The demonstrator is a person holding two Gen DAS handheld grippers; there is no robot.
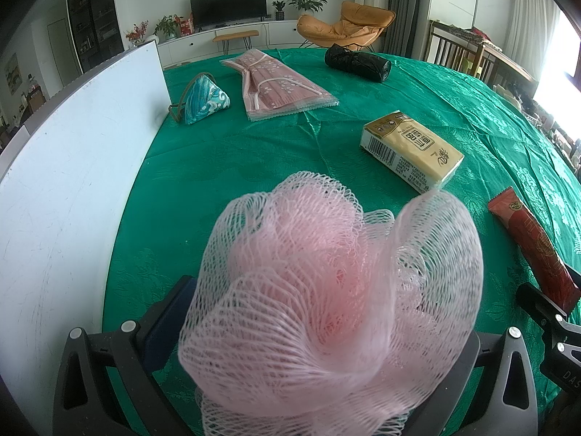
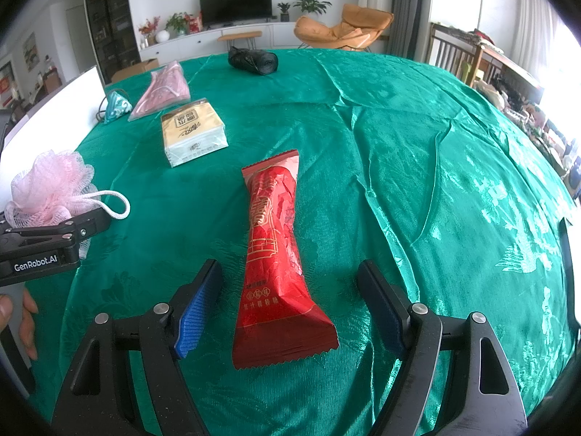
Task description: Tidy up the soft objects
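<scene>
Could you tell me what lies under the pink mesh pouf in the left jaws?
The pink mesh pouf hides most of the left gripper; its blue pad and green tablecloth show around it. Directly beneath is covered.

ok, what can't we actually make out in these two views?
- Left claw fingertips: left wrist view, buried under the pink mesh pouf.
- Pouf's cord loop: shows only in the right wrist view.
- Red packet: lower end hidden by the right claw in the left wrist view.
- Tissue pack print: too small.
</scene>
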